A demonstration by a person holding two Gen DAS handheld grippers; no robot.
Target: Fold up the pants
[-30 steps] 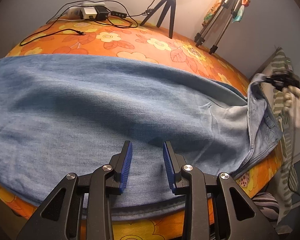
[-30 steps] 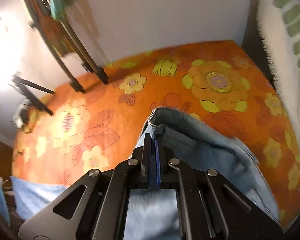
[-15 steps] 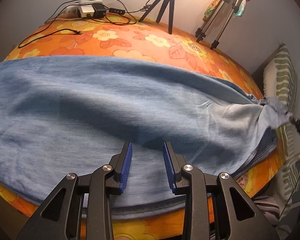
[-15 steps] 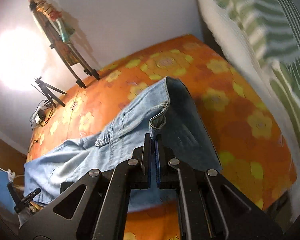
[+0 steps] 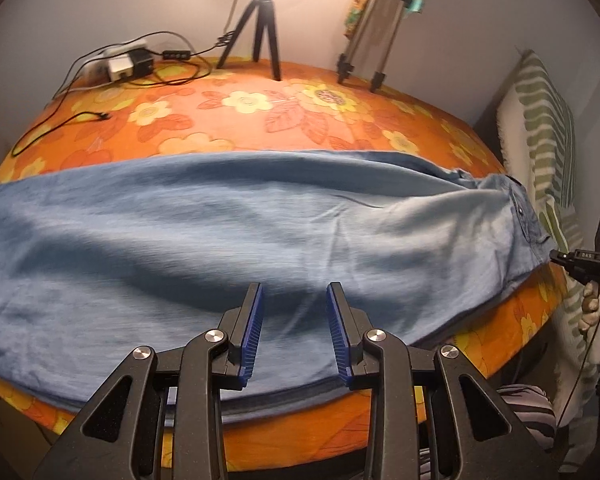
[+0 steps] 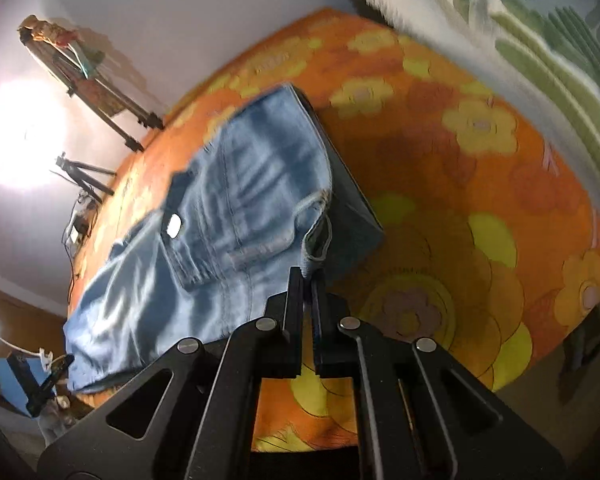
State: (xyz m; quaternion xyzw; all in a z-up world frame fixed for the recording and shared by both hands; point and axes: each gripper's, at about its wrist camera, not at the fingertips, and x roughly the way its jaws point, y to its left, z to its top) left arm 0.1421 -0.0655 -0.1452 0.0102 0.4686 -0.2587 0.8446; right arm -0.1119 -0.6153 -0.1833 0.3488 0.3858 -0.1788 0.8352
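Light blue jeans (image 5: 228, 240) lie lengthwise across the orange flowered bed cover (image 5: 260, 108), waist end at the right. My left gripper (image 5: 295, 324) is open and empty, hovering over the near edge of the jeans. My right gripper (image 6: 309, 280) is shut on the waistband corner of the jeans (image 6: 236, 216), near a belt loop, at the bed's right edge. It also shows at the far right of the left wrist view (image 5: 580, 264).
Two tripods (image 5: 260, 28) stand at the back of the bed under a bright lamp. A power strip with cables (image 5: 124, 64) lies at the back left. A green striped pillow (image 5: 540, 136) stands at the right.
My right gripper has pulled the waist end out to the right and down, so the jeans lie flatter and stretched. The left gripper has stayed open over the near edge.
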